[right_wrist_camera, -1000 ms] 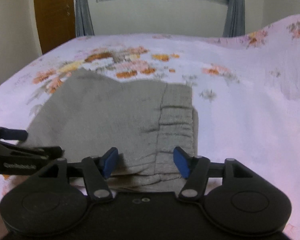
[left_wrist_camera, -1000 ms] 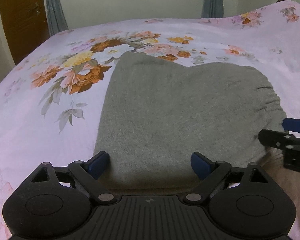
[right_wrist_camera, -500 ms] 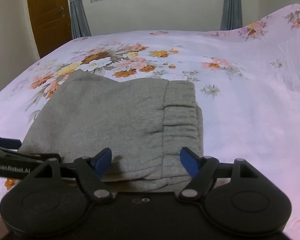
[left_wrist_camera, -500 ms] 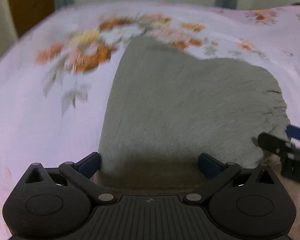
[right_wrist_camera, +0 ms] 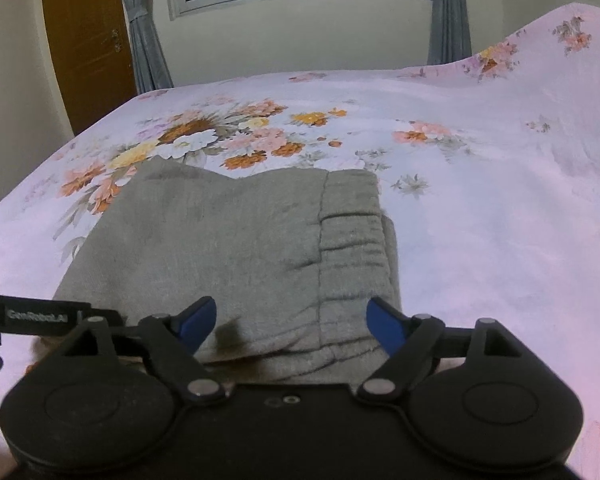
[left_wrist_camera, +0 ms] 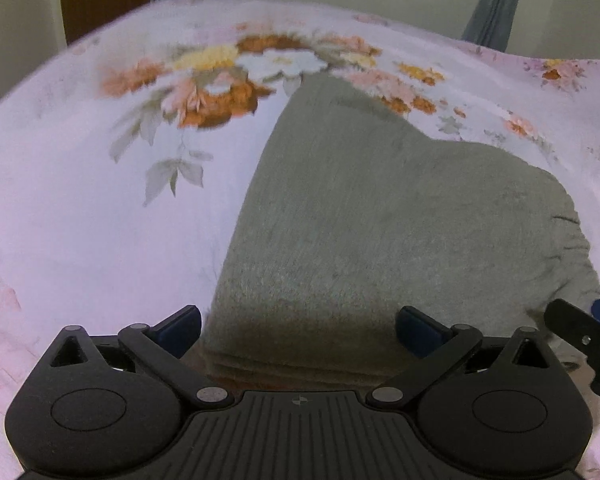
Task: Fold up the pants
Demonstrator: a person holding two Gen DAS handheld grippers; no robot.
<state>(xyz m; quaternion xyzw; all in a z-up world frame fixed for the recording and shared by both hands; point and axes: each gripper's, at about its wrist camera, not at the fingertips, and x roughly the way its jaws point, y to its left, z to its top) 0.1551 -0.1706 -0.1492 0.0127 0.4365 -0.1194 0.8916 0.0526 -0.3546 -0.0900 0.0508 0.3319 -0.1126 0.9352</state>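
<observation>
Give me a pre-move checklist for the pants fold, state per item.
1. Left hand-held gripper released: ok, its jaws have just been opening, pads clear of the cloth.
2. Right hand-held gripper released: ok, its jaws have just been opening and stand apart over the near edge.
3. Grey pants folded into a compact stack: ok, layers show at the near edge.
4. Waistband lying flat: not ok, gathered and creased.
5. Stack fully on the floral bedsheet: ok.
6. Far corner squared: not ok, one point sticks out.

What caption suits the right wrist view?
Open right hand-held gripper over folded grey pants on a floral bedsheet.
</observation>
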